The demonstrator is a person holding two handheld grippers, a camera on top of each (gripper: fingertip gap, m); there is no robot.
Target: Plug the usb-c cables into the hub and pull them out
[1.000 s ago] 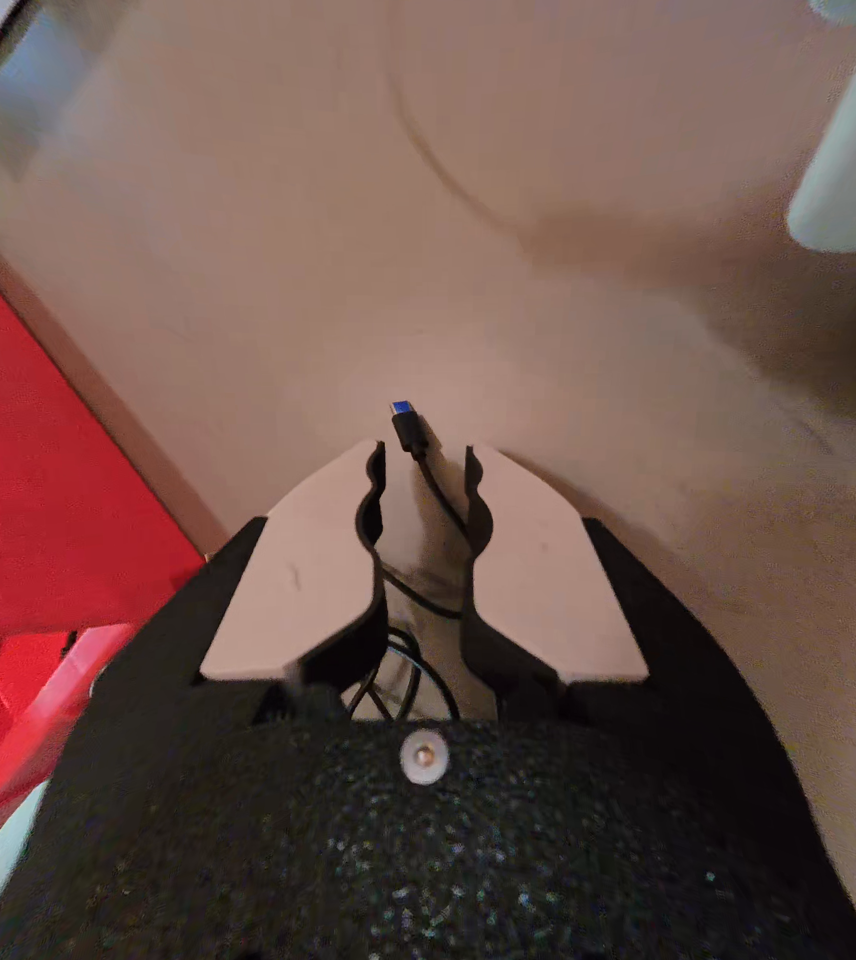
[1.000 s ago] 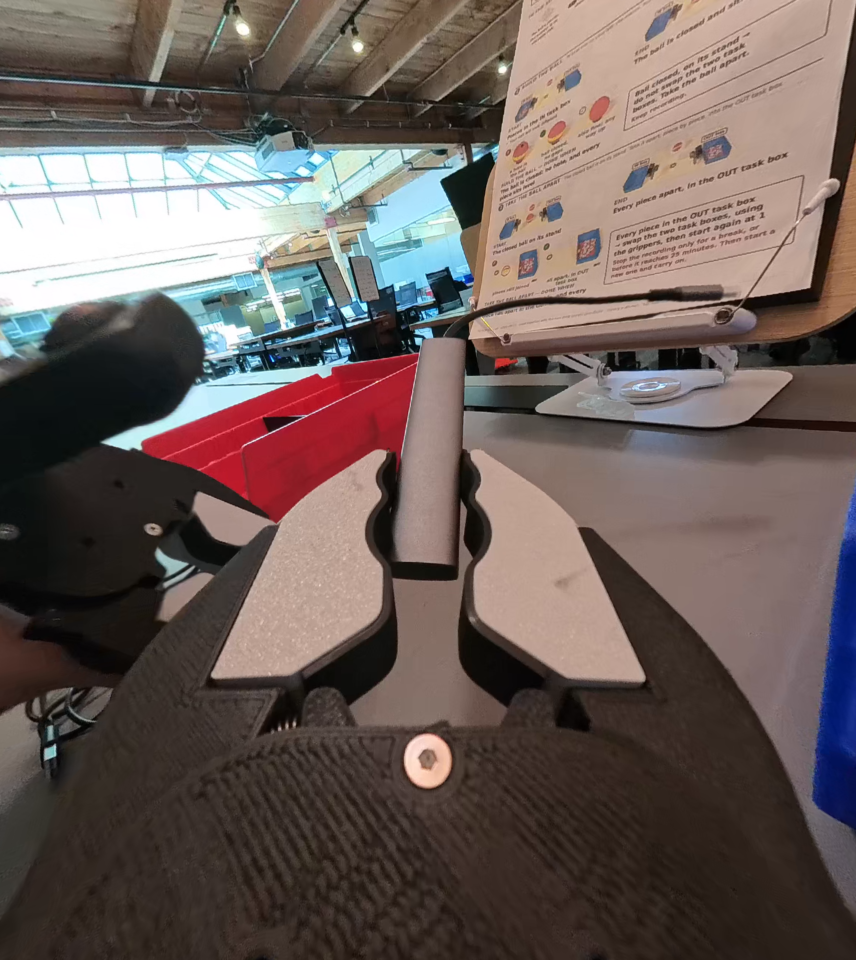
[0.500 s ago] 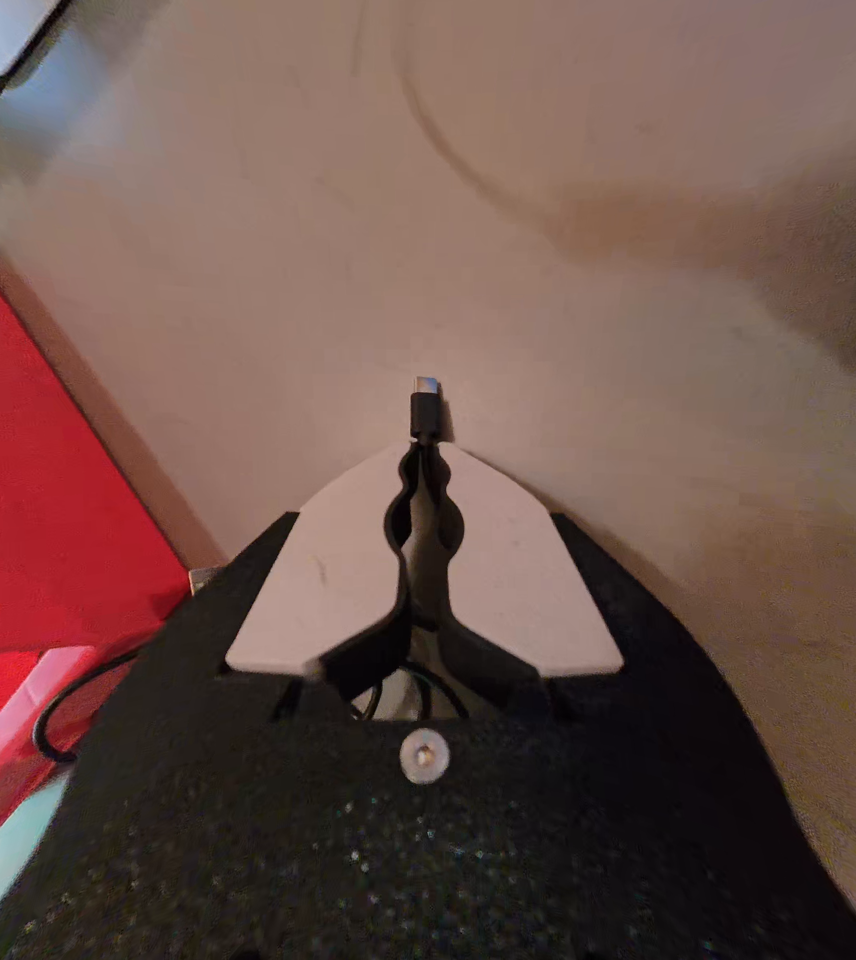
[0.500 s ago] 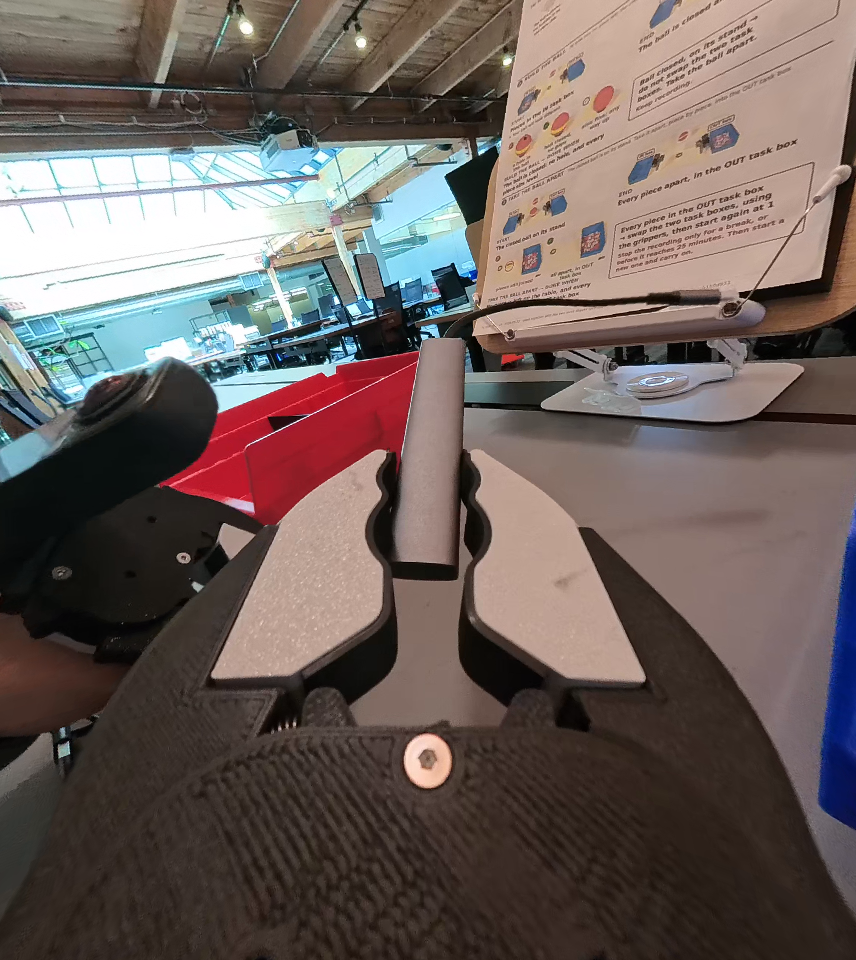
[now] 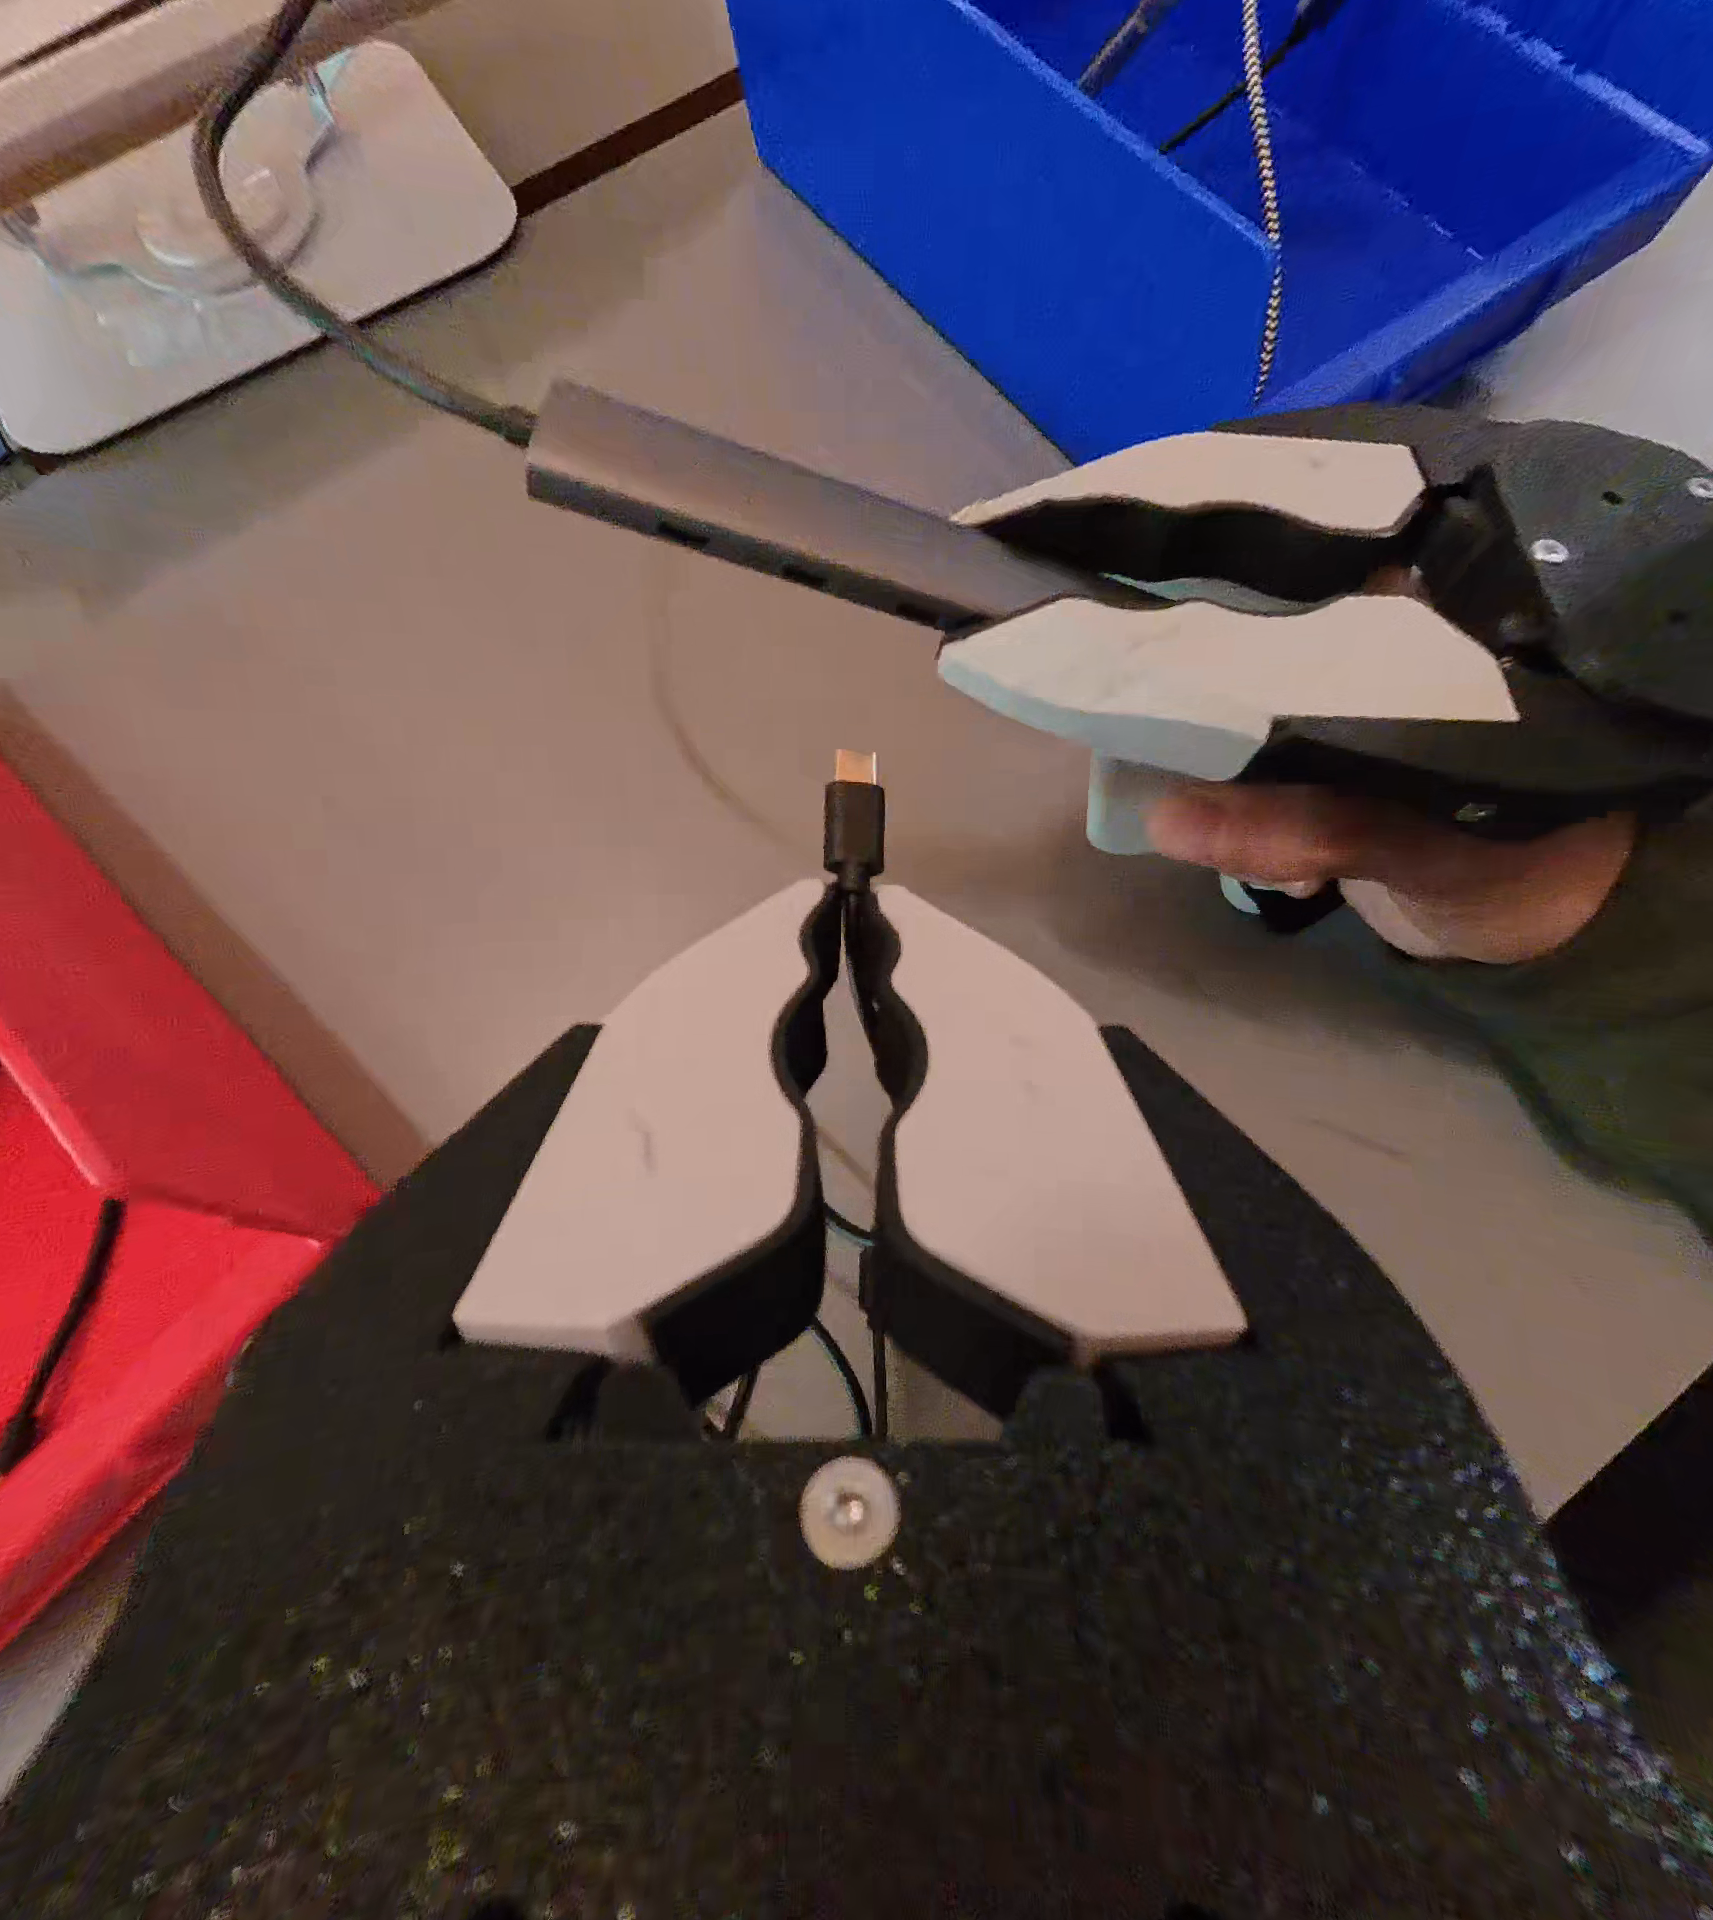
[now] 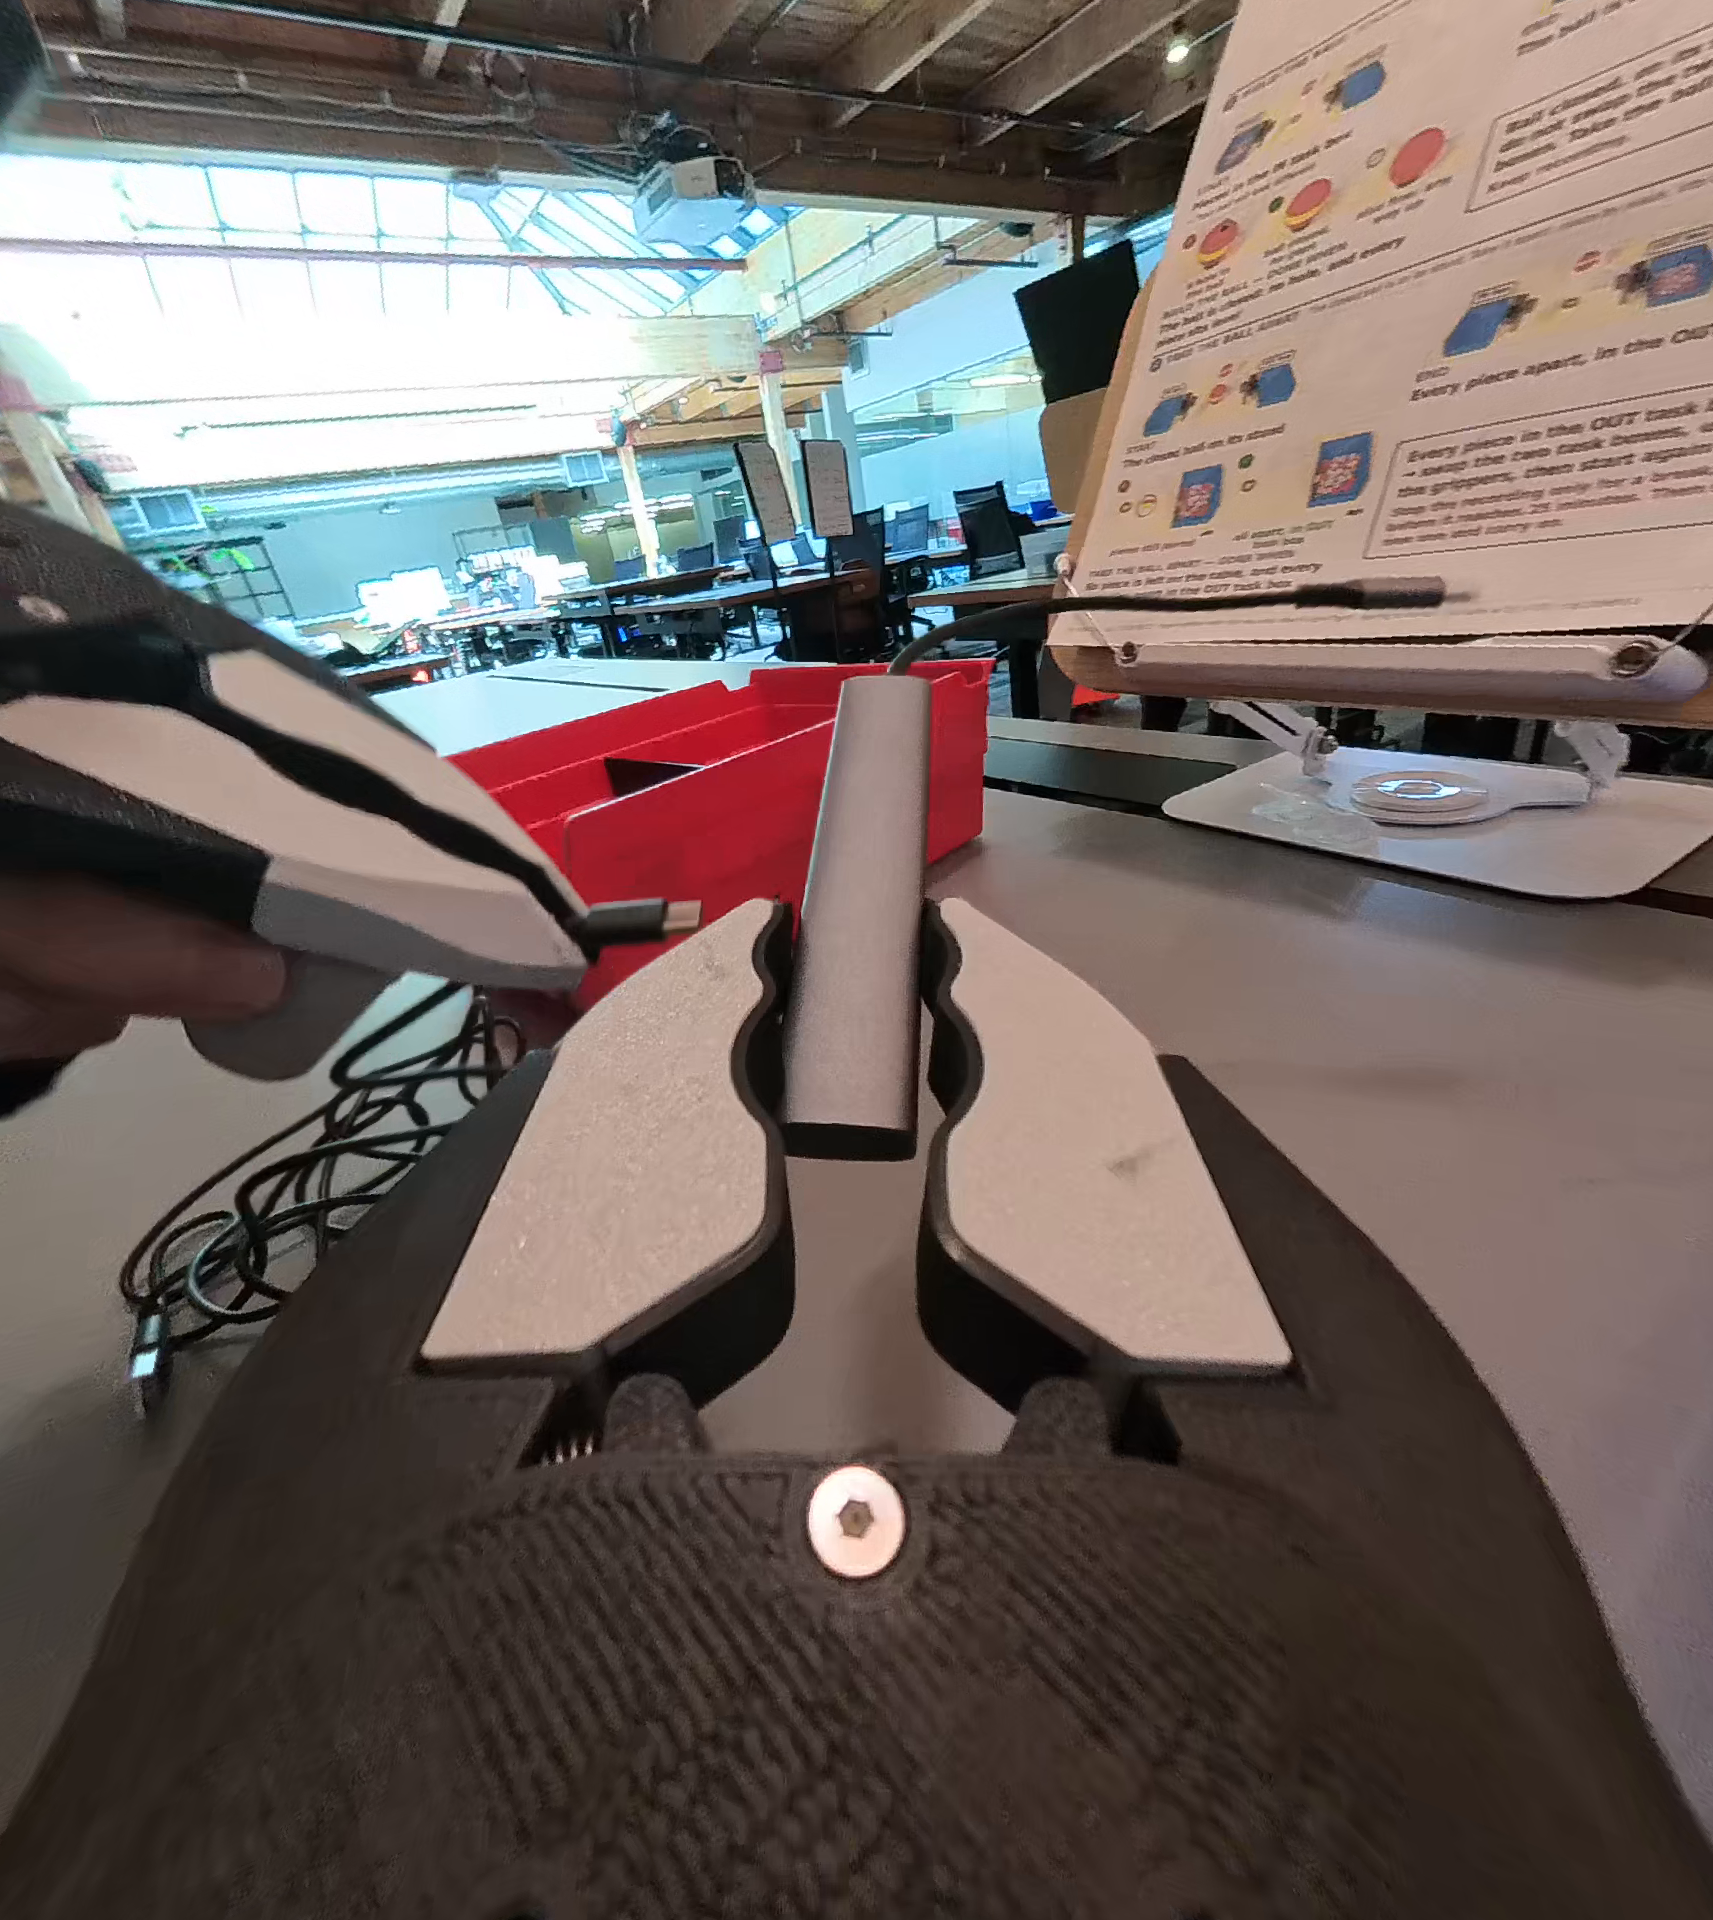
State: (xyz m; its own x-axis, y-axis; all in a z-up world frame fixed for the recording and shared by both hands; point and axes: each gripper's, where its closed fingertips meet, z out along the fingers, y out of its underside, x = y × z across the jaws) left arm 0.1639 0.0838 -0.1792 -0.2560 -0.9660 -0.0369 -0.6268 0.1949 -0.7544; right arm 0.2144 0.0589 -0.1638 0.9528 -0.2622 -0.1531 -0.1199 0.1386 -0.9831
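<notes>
Left gripper [image 5: 850, 914] fingers pinched on cable just behind plug [image 5: 854, 821]. Right gripper [image 6: 857, 940] fingers clamped on hub [image 5: 758, 509], held above counter [image 5: 416, 675]. Plug short of side ports. Risk: thin cable flexes, plug twists, misses port.

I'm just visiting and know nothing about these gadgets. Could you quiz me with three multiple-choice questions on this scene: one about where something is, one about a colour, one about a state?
1. Where is the grey hub?
A. lying inside the red bin
B. clamped in the right gripper
C. resting in the blue bin

2. What colour is the bin behind the hub in the left wrist view?
A. blue
B. green
C. yellow

3. Is the USB-C plug in the left gripper plugged in?
A. yes, fully
B. no, short of the hub
C. dropped on the table

Answers: B, both fingers grip its end; A, its walls are blue; B, a gap separates them.
</notes>
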